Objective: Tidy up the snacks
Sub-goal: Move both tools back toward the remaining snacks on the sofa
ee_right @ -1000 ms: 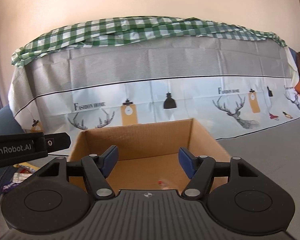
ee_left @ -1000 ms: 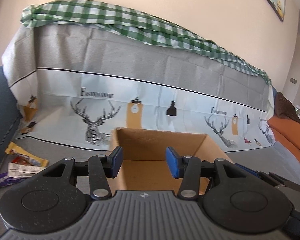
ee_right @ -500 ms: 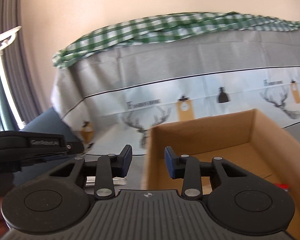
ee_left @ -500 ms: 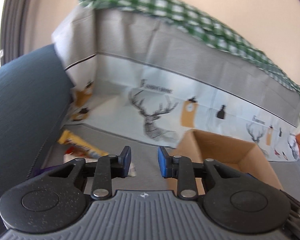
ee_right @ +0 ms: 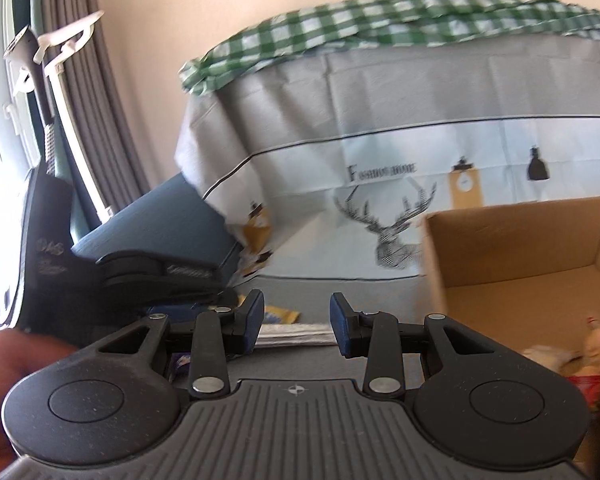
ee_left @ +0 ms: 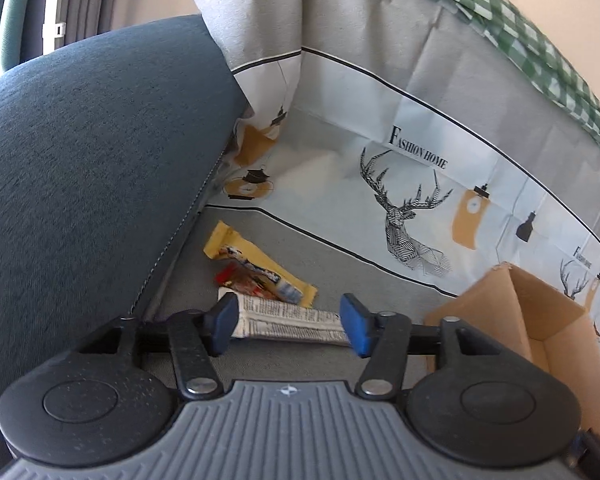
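Note:
My left gripper (ee_left: 290,326) is open and hangs over a white snack bar (ee_left: 288,322) that lies across the gap between its blue pads. Behind it lie a yellow bar (ee_left: 256,266) and a red wrapper (ee_left: 240,280) on the grey sofa seat. The open cardboard box (ee_left: 540,332) stands to the right. My right gripper (ee_right: 296,328) is open and empty; the white bar (ee_right: 296,334) shows beyond its pads. The box (ee_right: 520,248) holds several snacks (ee_right: 584,360) at the right edge. The left gripper (ee_right: 140,276) is at the left there.
A dark blue armrest (ee_left: 80,168) rises at the left, close to the snacks. A deer-print cover (ee_left: 420,160) drapes the sofa back, with a green checked cloth (ee_right: 360,36) on top. A curtain (ee_right: 104,120) and window frame stand at the far left.
Both grippers have swung left from over the box to the snack pile by the armrest. The left gripper narrowed, then opened wide over the white bar. The right one also narrowed, then reopened part way.

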Demonstrator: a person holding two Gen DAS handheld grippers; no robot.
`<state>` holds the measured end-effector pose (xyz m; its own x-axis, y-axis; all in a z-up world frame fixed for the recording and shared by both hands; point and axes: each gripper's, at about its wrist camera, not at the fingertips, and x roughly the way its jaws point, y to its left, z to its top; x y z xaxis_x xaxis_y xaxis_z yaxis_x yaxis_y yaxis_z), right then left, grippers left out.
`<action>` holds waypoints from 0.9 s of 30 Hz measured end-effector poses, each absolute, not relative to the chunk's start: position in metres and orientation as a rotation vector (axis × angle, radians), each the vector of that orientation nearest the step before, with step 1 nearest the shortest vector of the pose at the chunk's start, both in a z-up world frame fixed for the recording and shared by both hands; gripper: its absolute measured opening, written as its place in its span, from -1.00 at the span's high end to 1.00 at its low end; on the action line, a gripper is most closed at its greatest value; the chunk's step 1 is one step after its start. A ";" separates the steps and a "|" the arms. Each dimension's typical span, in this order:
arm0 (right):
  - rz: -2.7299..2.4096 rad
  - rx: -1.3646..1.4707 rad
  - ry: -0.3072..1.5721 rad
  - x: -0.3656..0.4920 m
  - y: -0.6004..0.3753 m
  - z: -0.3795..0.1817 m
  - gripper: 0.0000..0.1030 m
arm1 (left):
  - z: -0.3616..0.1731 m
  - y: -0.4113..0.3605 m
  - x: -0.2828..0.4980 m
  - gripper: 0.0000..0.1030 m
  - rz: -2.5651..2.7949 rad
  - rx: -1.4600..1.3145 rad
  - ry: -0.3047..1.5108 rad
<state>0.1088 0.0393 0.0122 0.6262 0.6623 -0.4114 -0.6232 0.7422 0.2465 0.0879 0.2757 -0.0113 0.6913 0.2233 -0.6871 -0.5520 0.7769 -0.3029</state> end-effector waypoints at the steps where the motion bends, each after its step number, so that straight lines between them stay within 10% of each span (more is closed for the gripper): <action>1: 0.744 0.084 0.513 0.110 0.044 0.010 0.25 | -0.012 0.278 0.090 -0.33 0.460 -0.525 0.680; 27: 0.681 0.137 0.760 0.143 0.084 -0.032 0.19 | -0.072 0.311 0.148 -0.48 0.501 -0.542 0.870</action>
